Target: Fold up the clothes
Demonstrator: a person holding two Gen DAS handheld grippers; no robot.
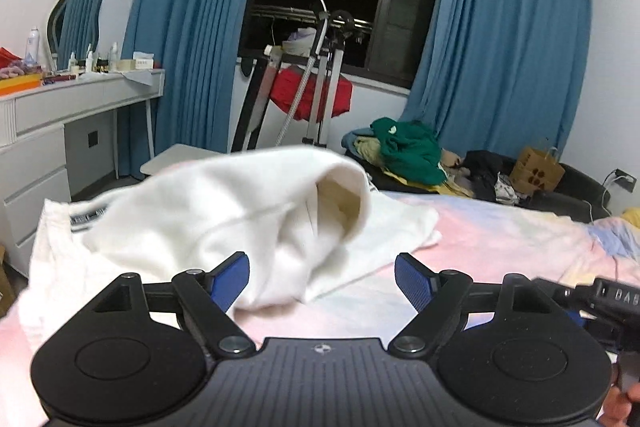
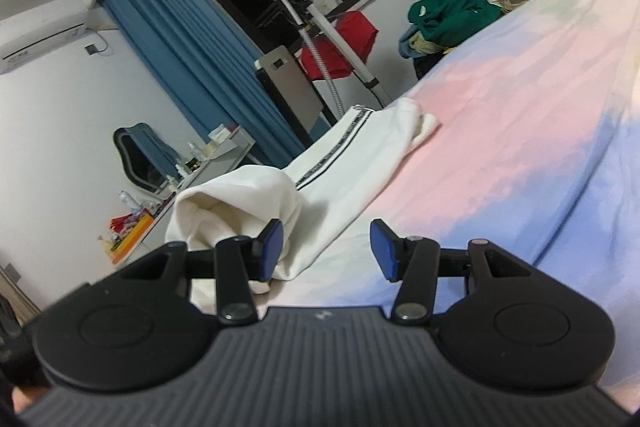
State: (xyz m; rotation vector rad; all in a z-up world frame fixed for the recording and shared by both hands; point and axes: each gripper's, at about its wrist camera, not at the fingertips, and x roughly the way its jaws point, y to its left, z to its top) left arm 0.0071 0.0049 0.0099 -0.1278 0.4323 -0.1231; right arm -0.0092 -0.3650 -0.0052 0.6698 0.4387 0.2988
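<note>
Left wrist view: our left gripper (image 1: 322, 281) stands released, its blue fingers (image 1: 230, 279) spread wide with nothing pressed between them. The white garment (image 1: 224, 211) lies on the bed (image 1: 500, 239), partly doubled over: a loose roll of cloth bulges up just ahead of the fingers, its open end facing right, and a flat layer spreads beneath it. The roll's near edge sags into the gap, closer to the left finger, though neither pad touches it. To do this fold well, we judge we should take the cloth at an edge, not at the puffy middle, lay it flat and press out the trapped air so the layers line up. The view is blurred, so the hem is hard to place.

Right wrist view: our right gripper (image 2: 326, 251) is also released, its fingers (image 2: 384, 251) half apart and empty. The garment (image 2: 352, 147) stretches away over the bed (image 2: 520, 131), a black-striped band running along it. The rolled end sits left of the gap, and the left finger overlaps it; whether they touch, we cannot tell. The right finger hangs over bare sheet.
</note>
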